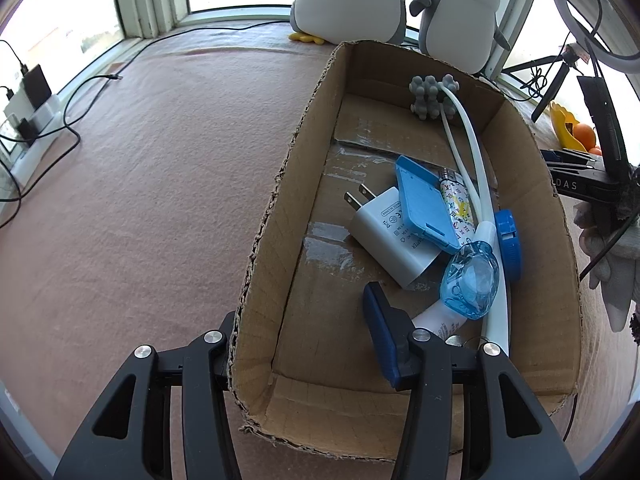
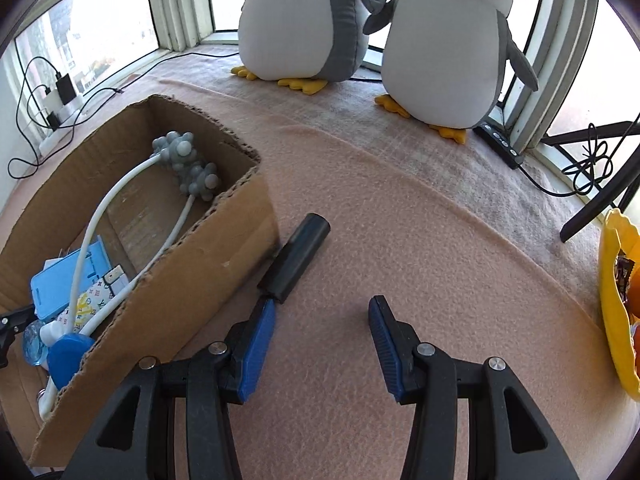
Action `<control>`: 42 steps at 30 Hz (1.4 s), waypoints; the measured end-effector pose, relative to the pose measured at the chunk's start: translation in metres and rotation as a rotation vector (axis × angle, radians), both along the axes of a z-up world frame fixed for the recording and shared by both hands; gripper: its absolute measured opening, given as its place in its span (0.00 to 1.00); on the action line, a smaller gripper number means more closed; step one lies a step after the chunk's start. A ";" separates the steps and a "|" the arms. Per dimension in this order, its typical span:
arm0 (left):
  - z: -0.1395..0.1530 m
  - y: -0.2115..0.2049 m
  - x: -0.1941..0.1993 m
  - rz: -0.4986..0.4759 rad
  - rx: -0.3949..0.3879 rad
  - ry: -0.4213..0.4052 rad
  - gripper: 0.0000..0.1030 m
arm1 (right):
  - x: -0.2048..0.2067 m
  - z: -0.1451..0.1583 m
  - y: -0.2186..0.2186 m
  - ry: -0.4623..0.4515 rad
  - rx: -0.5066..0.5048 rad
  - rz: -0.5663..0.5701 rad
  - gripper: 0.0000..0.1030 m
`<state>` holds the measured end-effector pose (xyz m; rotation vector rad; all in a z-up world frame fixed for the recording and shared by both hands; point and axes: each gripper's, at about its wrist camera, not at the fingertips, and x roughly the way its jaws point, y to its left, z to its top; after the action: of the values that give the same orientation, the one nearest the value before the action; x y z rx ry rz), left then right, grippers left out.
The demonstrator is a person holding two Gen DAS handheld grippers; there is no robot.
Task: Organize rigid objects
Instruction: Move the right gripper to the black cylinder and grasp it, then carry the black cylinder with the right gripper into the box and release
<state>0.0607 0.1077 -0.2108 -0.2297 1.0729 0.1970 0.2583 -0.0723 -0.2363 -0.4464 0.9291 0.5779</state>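
We see a brown cardboard box (image 1: 280, 200) on a pinkish felt cloth (image 1: 160, 180). Ahead of our left gripper's blue pad (image 1: 380, 336) lie a white charger (image 1: 386, 240), a light-blue flat case (image 1: 424, 204) and a clear blue bottle (image 1: 470, 280). Beyond our right gripper's left pad lies a black cylinder (image 2: 296, 262); farther ahead stand grey-and-white penguins (image 2: 444, 40) with yellow feet.

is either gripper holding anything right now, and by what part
The left gripper clamps the cardboard box by its near side wall, one finger inside and one outside. The right gripper holds nothing; its jaws stand open beside the black cylinder.
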 end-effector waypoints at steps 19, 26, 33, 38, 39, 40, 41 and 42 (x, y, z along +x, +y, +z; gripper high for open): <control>0.000 0.000 0.000 0.000 0.000 0.000 0.48 | 0.028 0.004 0.011 0.087 0.072 -0.035 0.32; 0.000 0.000 0.000 0.000 0.000 0.000 0.48 | 0.043 0.003 0.015 0.087 0.068 -0.042 0.24; 0.000 0.000 0.000 0.000 0.000 0.000 0.48 | 0.042 0.003 0.018 0.082 0.024 -0.039 0.15; 0.000 0.001 -0.001 0.001 -0.001 -0.004 0.48 | 0.030 0.004 0.010 0.092 0.032 -0.055 0.14; 0.000 0.001 -0.001 0.001 -0.001 -0.004 0.48 | 0.027 0.004 0.008 0.094 0.035 -0.059 0.14; 0.000 0.001 -0.001 0.001 -0.001 -0.004 0.48 | 0.024 0.004 0.006 0.092 0.036 -0.065 0.14; 0.000 0.001 -0.001 0.001 -0.001 -0.004 0.48 | 0.020 0.005 0.003 0.092 0.038 -0.071 0.14; 0.000 0.001 -0.001 0.000 -0.001 -0.004 0.48 | 0.017 0.007 0.001 0.092 0.045 -0.075 0.14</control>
<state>0.0597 0.1085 -0.2112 -0.2308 1.0685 0.1964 0.2753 -0.0708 -0.2294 -0.3452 1.0147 0.5538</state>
